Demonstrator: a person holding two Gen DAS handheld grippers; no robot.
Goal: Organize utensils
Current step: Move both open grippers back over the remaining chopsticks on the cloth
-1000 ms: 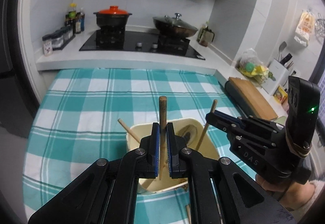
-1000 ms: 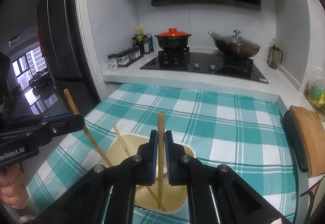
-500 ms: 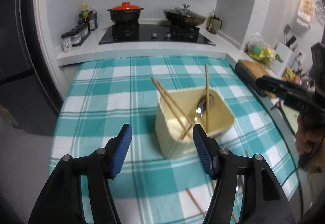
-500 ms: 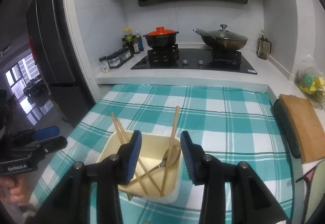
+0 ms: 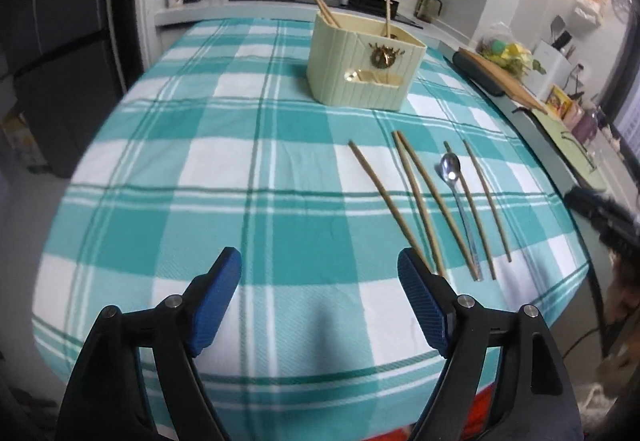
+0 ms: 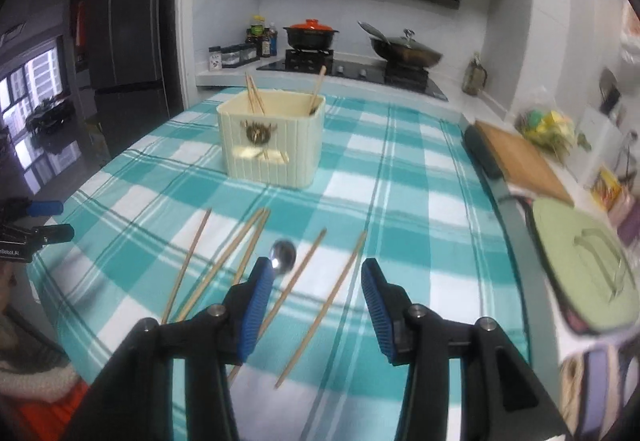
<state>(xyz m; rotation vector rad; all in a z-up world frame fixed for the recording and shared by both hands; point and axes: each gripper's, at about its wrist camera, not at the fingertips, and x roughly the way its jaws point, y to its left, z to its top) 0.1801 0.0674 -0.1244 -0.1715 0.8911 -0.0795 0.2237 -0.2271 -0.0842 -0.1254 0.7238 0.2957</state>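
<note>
Done so far: three chopsticks (image 6: 253,94) plus a spoon already stand in our cream holder (image 6: 270,137) mid-bench (image 5: 168,177).
Left: five chopsticks (image 5: 416,197) and a spoon (image 5: 451,168) lie near the right edge.
Left gripper (image 5: 320,301): wide open, empty.
Right gripper (image 6: 316,305): spread open, empty, above them.

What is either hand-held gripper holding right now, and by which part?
Nothing. The left hand-held gripper and the right hand-held gripper are both open and empty; the chopsticks and spoon lie loose on the tablecloth.
</note>
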